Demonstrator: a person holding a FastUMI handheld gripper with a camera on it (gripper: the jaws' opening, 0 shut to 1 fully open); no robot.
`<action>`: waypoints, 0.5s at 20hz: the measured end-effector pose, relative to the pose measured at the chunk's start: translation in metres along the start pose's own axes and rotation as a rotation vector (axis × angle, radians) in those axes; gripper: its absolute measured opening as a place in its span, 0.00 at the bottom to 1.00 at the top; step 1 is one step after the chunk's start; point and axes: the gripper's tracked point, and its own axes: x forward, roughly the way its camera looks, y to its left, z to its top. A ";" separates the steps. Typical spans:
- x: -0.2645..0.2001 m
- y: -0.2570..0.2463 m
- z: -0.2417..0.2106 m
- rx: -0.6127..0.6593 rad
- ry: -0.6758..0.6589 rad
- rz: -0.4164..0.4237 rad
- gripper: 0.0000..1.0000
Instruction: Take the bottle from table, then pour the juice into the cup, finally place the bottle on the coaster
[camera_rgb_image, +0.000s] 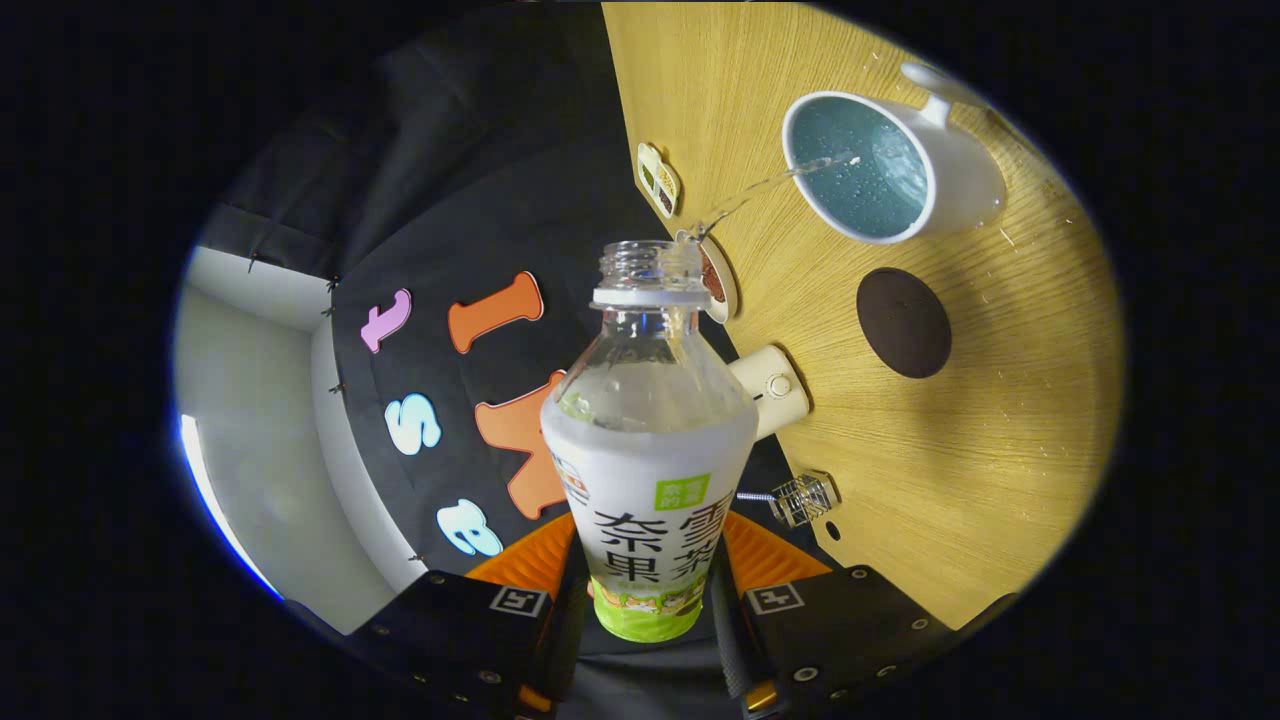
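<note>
Your tongs (648, 600) pinch the bottle (648, 440) by its labelled lower body, one finger pressed on either side. You hold the bottle tipped, its open neck aimed at the cup (950, 200), and a thin clear stream arcs from the mouth into the cup. The cup stands on the wooden tabletop (1000, 420), with the dark round coaster (903, 322) lying near it, bare.
</note>
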 end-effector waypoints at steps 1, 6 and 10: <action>0.001 0.002 0.002 0.011 -0.004 0.006 0.58; 0.001 0.009 0.006 0.049 -0.027 0.037 0.58; 0.002 0.012 0.007 0.085 -0.041 0.043 0.58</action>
